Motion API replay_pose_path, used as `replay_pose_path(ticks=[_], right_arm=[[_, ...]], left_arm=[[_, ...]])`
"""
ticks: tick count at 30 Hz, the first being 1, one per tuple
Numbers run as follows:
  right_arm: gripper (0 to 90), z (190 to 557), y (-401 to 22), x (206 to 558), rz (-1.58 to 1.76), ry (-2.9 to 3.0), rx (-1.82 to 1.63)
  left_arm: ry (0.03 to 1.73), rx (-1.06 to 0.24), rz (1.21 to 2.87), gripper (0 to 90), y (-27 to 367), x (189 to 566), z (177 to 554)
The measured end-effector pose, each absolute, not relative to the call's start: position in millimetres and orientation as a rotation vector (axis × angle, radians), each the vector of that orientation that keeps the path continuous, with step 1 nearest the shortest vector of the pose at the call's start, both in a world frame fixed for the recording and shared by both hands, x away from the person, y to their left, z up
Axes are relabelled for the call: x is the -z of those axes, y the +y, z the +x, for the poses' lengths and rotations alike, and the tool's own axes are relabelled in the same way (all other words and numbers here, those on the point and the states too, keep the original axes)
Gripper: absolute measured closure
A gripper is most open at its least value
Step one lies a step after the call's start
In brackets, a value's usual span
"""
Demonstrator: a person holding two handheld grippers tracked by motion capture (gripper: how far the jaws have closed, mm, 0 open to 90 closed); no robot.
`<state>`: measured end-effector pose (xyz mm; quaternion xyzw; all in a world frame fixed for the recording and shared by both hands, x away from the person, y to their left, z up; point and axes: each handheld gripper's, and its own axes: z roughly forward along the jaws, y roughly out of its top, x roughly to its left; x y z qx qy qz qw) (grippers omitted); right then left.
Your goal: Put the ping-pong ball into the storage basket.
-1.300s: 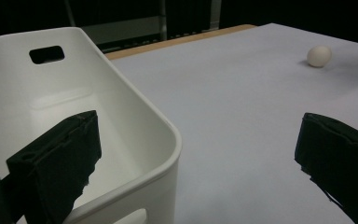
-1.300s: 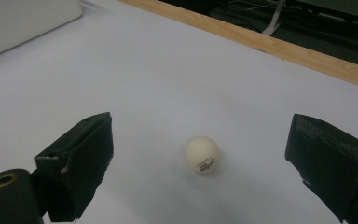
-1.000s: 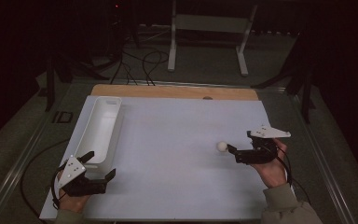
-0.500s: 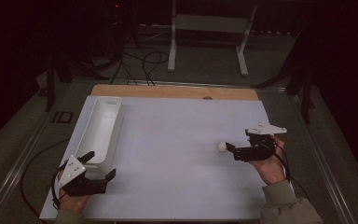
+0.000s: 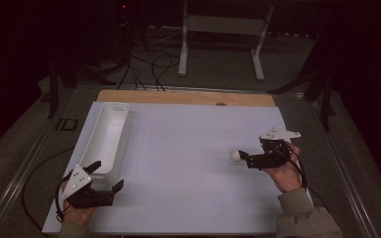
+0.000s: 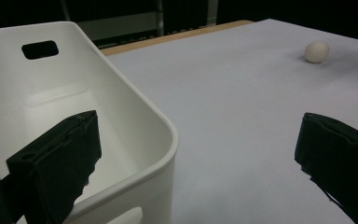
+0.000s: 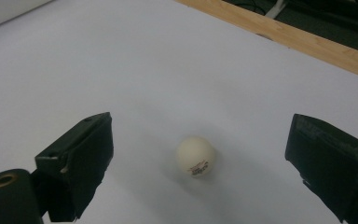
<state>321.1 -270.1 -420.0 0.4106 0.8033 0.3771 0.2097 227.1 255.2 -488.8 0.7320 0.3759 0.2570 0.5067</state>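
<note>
A small white ball [image 5: 235, 155] lies on the white table sheet [image 5: 188, 148], right of the middle. My right gripper [image 5: 244, 158] points left at it, open, with its tips just short of the ball. In the right gripper view the ball [image 7: 196, 156] sits on the sheet in line with the wide gap of my right gripper [image 7: 198, 135], untouched. My left gripper [image 5: 108, 175] rests open at the front left, by the near end of a long white bin [image 5: 104, 139]. In the left gripper view my left gripper [image 6: 196, 135] straddles the near corner of the bin [image 6: 135, 116]; the ball [image 6: 317, 51] lies far off.
A wooden strip [image 5: 188, 97] runs along the far edge of the table. Beyond it stand a metal frame [image 5: 221, 44] and cables on the dark floor. The bin holds nothing that I can see.
My right gripper has edged left, closer to the ball. The ball, the bin and the left gripper have stayed put.
</note>
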Motion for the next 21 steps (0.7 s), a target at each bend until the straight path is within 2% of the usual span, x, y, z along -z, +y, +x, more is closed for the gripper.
replay_pose_path(ticks=[21], right_arm=[[7.1,335,-267,427,1.158,2.289,-1.000]], left_arm=[[0.906,-0.613,1.763,0.8,255,490,228]])
